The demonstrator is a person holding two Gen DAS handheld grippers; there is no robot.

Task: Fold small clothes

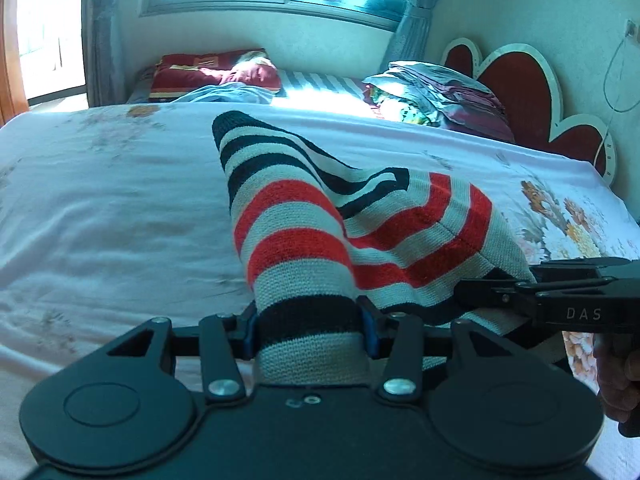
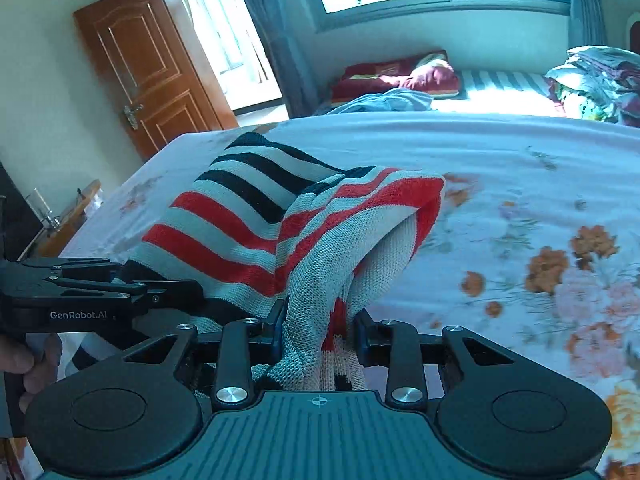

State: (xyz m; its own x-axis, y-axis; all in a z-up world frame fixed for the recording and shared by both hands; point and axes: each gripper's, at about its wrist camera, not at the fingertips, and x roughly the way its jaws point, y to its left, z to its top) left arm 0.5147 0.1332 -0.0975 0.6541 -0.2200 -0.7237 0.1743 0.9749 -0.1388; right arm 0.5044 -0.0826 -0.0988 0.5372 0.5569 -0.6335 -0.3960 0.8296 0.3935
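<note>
A small knitted garment [image 1: 304, 216] with grey, red and black stripes hangs between both grippers above the bed sheet. My left gripper [image 1: 310, 330] is shut on its near edge, on a black and grey stripe. My right gripper [image 2: 320, 332] is shut on a bunched part of the same garment [image 2: 256, 216]. The right gripper also shows in the left wrist view [image 1: 472, 292], clamped on the garment's right edge. The left gripper shows at the left of the right wrist view [image 2: 192, 292]. The garment's far end rests on the sheet.
The bed has a white floral sheet [image 1: 100, 208]. Beyond it lie a red pillow [image 1: 216, 70], a blue cloth and a pile of folded bedding [image 1: 436, 96] by a red headboard [image 1: 532, 96]. A wooden door [image 2: 148, 68] and a low side table [image 2: 68, 216] stand at the left.
</note>
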